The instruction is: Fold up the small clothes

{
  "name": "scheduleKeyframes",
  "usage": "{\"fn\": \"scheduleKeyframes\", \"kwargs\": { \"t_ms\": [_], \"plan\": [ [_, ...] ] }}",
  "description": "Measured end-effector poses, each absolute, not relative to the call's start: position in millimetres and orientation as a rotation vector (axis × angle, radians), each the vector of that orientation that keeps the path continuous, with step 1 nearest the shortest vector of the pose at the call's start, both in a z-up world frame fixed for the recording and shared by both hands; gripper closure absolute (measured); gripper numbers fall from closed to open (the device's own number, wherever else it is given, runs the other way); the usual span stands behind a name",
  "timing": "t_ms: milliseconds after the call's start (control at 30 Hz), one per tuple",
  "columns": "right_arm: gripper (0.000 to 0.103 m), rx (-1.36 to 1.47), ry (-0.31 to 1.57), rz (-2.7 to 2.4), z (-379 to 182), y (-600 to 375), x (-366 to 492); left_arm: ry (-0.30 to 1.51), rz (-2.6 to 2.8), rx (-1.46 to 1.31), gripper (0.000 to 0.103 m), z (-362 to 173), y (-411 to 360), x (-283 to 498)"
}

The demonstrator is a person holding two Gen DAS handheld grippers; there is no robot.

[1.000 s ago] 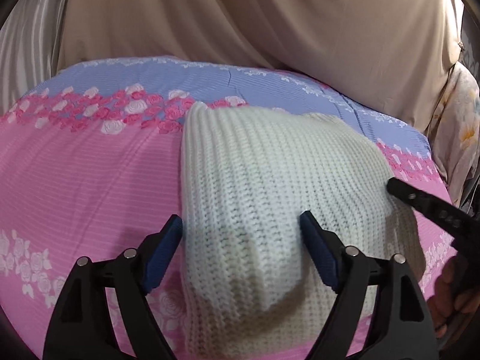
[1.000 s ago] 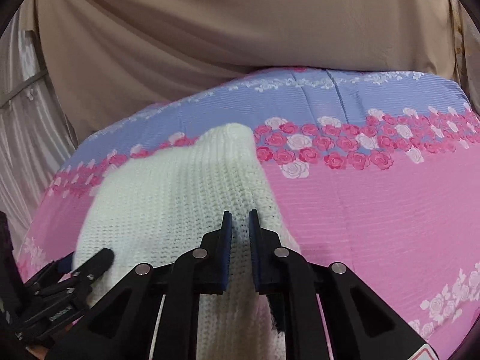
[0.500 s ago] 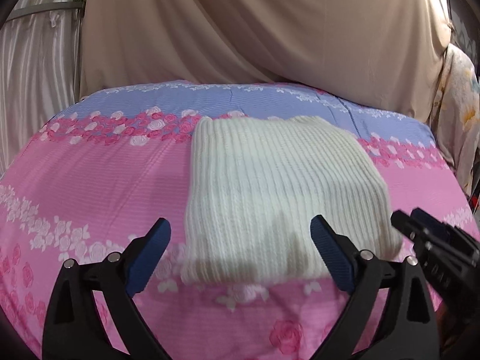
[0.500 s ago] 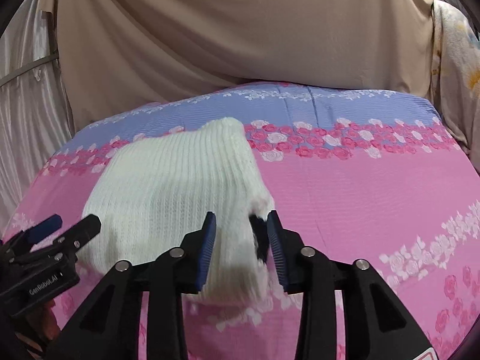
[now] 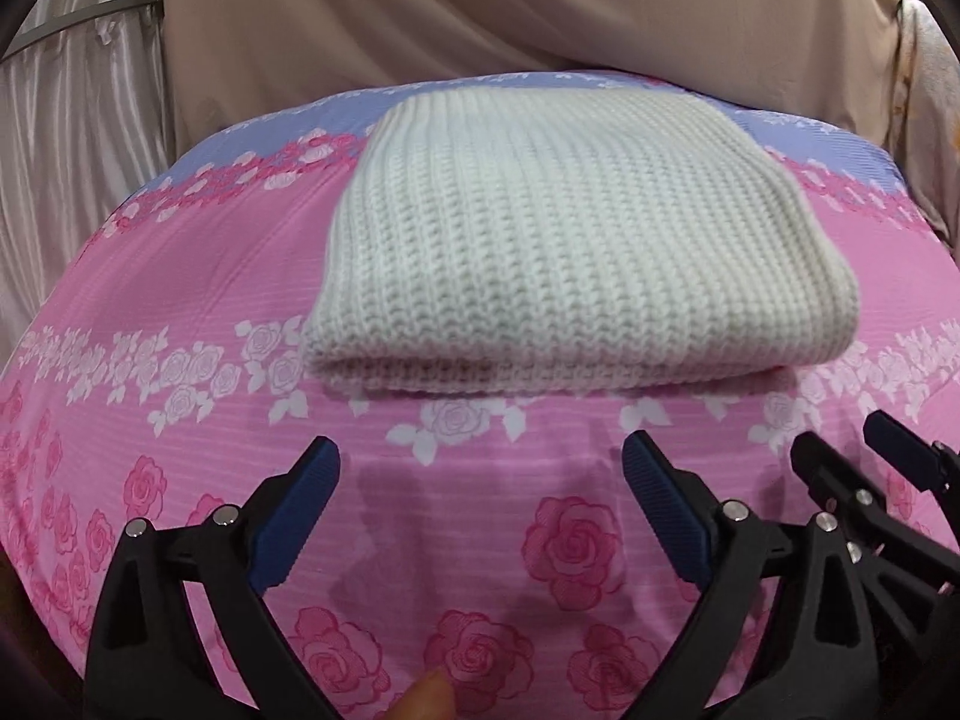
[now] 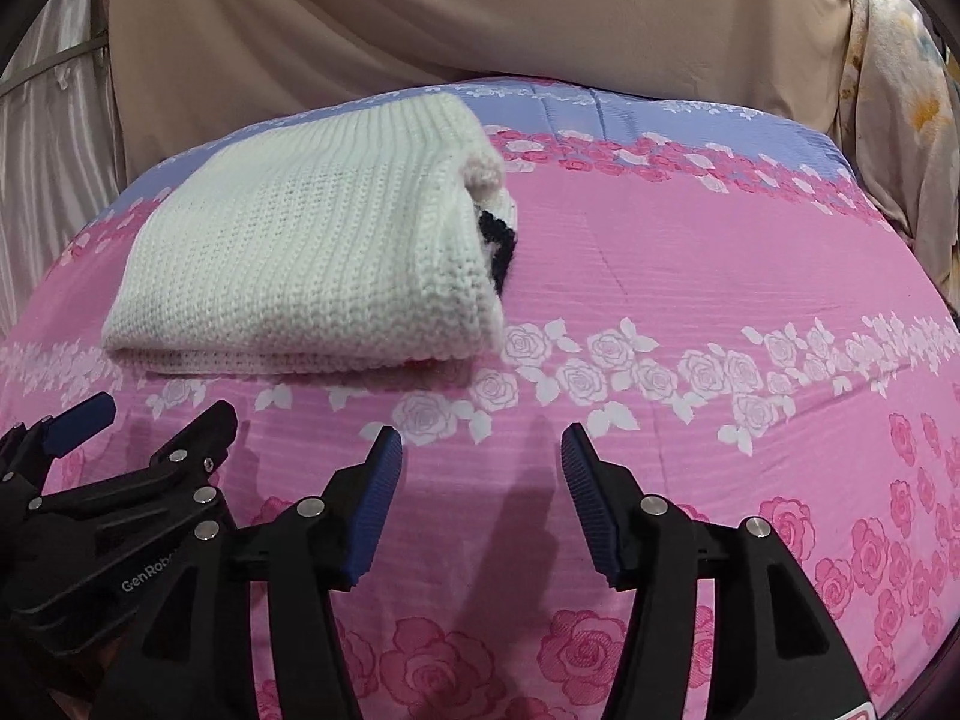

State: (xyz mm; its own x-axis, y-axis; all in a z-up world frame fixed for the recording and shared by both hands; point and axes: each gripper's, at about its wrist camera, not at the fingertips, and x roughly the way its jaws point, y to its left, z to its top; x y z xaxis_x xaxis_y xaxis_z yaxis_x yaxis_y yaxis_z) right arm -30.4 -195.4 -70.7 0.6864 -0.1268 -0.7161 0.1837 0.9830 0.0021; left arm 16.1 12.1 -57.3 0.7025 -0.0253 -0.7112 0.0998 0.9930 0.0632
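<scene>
On the bed, over a pink and lavender rose-printed bedsheet (image 5: 180, 276), a cream-white chunky rib-knit garment (image 5: 564, 240) lies folded into a thick rectangular bundle, its rounded fold edge facing the cameras. In the right wrist view the bundle (image 6: 312, 258) sits left of centre, and a black-and-white knitted patch (image 6: 499, 240) shows between the layers at its open right end. At the left, the left gripper (image 5: 480, 480), black with blue ribbed pads, stands wide open and holds nothing, apart from the bundle; white lettering reading "GenRob", cut off, shows on its body (image 6: 147, 576). At the right, the right gripper (image 6: 481, 468) is likewise spread wide and empty, above bare sheet. Beige draped fabric (image 6: 456, 12) hangs behind.
</scene>
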Motion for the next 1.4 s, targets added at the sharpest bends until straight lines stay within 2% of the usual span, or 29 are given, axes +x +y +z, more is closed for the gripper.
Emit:
{"fn": "scheduleKeyframes", "kwargs": {
  "t_ms": [367, 467, 1400],
  "plan": [
    [0.048, 0.052, 0.828, -0.187, -75, -191, -26, 0.840, -0.057, 0.067, 0.010, -66, 16, 23],
    [0.048, 0.053, 0.827, -0.190, -75, -191, -25, 0.854, -0.032, 0.049, 0.005, -68, 20, 27],
    [0.047, 0.052, 0.828, -0.202, -76, -189, -19, 0.859, -0.029, 0.042, 0.005, -68, 26, 33]
  ]
}}
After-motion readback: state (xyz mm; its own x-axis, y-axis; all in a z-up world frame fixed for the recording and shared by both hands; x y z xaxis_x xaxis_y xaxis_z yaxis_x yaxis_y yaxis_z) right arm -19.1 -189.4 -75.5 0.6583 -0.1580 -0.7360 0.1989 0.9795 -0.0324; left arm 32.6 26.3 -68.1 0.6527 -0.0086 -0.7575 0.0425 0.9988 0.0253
